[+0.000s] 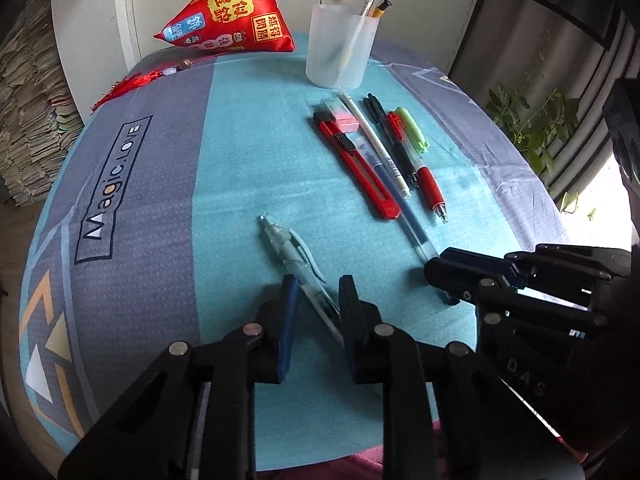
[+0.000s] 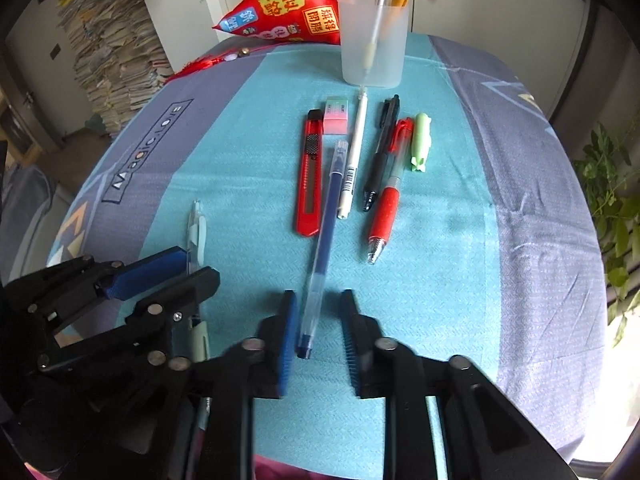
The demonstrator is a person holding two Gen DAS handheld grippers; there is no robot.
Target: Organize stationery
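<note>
Left gripper (image 1: 318, 300) jaws apart, light-blue pen (image 1: 294, 262) between them, on tablecloth (image 1: 160, 200). At 1 o'clock: red cutter (image 1: 356, 166), eraser (image 1: 340, 114), pens, cup (image 1: 340, 46) behind. Right gripper (image 2: 318, 312) jaws apart around blue pen (image 2: 326, 232) tip end; nothing blocks.

Frosted cup (image 2: 374, 42) stands up at top middle w/ two pens inside. Below it, lying flat in a row: red cutter (image 2: 309, 172), pink eraser (image 2: 335, 120), white pen (image 2: 354, 156), black pen (image 2: 382, 152), red pen (image 2: 390, 192), small green marker (image 2: 421, 142). Long blue pen (image 2: 326, 232) lies mid frame. Pale blue pen (image 1: 294, 256) lies lower middle in left view.
</note>
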